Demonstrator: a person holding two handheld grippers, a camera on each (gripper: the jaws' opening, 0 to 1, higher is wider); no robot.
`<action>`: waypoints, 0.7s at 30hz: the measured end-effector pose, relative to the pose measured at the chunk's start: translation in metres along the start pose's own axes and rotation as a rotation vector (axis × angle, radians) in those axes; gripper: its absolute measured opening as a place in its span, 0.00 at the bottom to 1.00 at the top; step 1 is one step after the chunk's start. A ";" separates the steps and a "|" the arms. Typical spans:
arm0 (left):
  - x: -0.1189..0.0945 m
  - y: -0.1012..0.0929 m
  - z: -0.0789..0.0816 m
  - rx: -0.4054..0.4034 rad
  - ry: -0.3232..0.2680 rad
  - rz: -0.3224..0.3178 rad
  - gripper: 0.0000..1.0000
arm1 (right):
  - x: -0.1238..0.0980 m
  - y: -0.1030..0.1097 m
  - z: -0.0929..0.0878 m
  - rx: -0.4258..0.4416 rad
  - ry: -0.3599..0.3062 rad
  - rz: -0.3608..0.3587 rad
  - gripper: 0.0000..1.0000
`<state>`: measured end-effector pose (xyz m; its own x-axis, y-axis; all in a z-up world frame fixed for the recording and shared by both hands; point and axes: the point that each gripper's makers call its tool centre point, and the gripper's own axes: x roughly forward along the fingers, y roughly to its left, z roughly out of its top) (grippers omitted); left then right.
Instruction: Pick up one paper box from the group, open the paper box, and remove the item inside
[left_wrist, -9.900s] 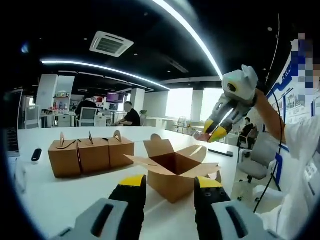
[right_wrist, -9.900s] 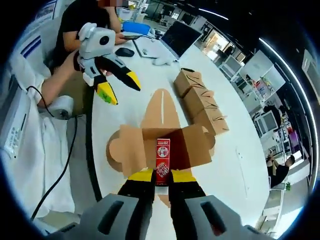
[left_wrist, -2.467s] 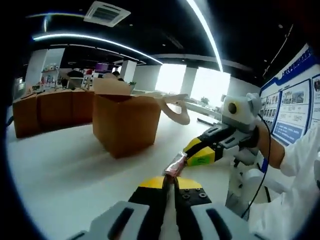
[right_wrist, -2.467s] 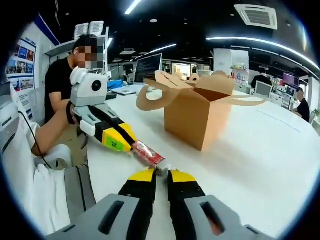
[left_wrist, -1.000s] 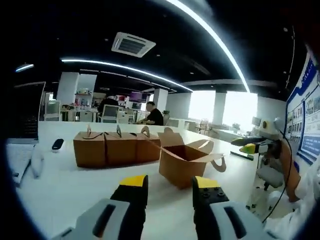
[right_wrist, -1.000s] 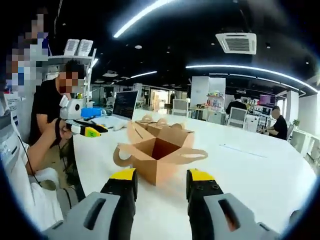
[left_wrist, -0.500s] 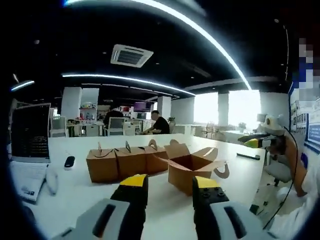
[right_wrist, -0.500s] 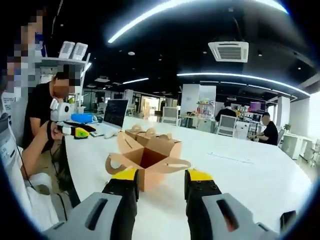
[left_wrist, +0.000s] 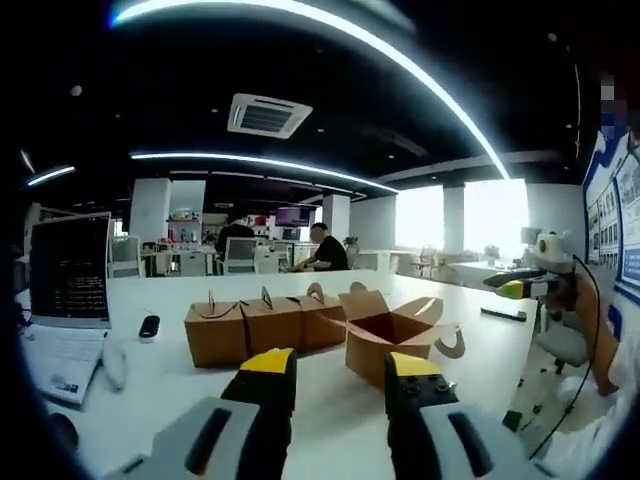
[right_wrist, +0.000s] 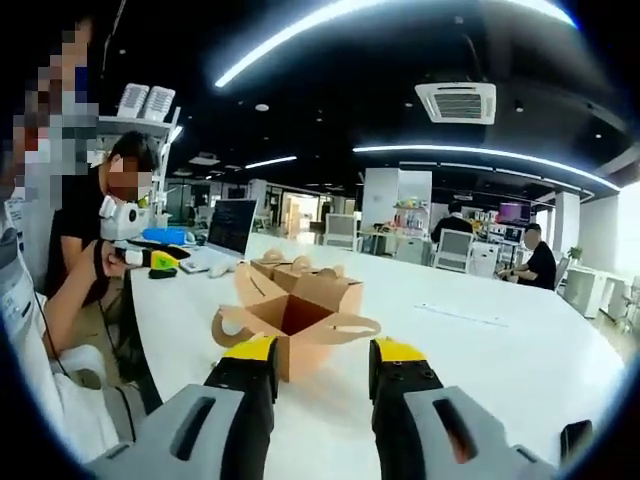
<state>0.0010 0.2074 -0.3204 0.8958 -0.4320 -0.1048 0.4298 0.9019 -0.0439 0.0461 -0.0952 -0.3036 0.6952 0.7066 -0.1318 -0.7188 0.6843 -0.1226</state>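
Left gripper view: left gripper (left_wrist: 338, 368) low over white counter (left_wrist: 150, 370), jaws spread, nothing between. Opened paper box (left_wrist: 390, 338) on counter just beyond jaws, flaps splayed; three closed boxes (left_wrist: 265, 325) in a row touching its left side; laptop (left_wrist: 65, 290) and mouse (left_wrist: 114, 366) further left. Right gripper view: right gripper (right_wrist: 315, 352), jaws apart, same opened box (right_wrist: 295, 320) just ahead. Ceiling light strips (left_wrist: 330, 30) and air vent (left_wrist: 264, 115) overhead.

Ceiling light strips (left_wrist: 330, 25) glare white over a dim room (windows (left_wrist: 440, 215) blow out), fisheye bending edges; focus is soft.
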 end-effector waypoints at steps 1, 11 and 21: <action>0.000 0.000 0.000 0.000 -0.001 0.001 0.37 | 0.000 0.000 0.000 0.001 0.000 -0.001 0.37; 0.001 -0.001 -0.001 -0.003 0.002 -0.003 0.37 | 0.000 0.002 0.000 -0.005 0.001 0.000 0.37; 0.002 -0.002 -0.002 -0.005 0.005 -0.009 0.37 | 0.000 0.004 -0.001 -0.008 0.007 0.005 0.36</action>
<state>0.0018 0.2051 -0.3225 0.8912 -0.4402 -0.1094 0.4374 0.8979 -0.0495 0.0430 -0.0926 -0.3052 0.6914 0.7089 -0.1396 -0.7225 0.6790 -0.1301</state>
